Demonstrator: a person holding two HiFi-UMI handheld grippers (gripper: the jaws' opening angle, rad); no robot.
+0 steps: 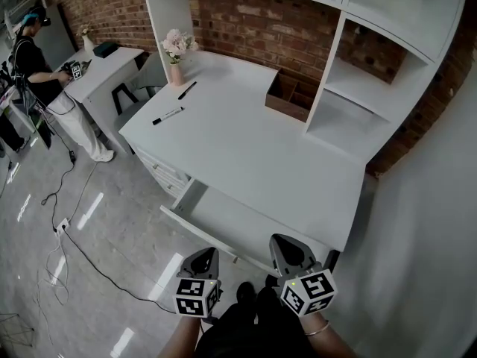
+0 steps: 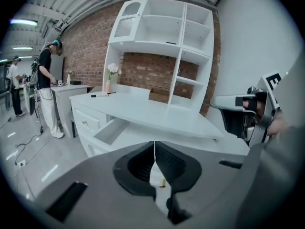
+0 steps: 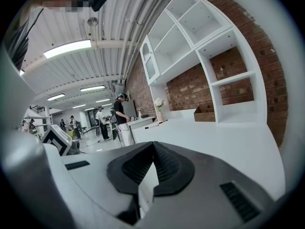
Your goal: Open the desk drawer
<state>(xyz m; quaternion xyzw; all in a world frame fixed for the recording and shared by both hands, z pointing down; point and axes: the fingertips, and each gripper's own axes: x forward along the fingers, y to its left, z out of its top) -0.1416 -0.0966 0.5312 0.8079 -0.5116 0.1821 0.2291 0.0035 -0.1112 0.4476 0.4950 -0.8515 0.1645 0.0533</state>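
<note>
Brick wall backs the white bench [image 1: 246, 140], whose drawer [image 1: 231, 226] stands pulled out under its front edge. Left claw [image 1: 203, 253] and right claw [image 1: 286, 241] are both clenched on nothing, just before the drawer. The opening seems done, so the next move calls only for drawing the claws away.

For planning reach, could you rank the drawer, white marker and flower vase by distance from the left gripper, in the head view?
From the left gripper:
1. drawer, open, just ahead.
2. white marker, desk's left edge.
3. flower vase, far left corner.
</note>
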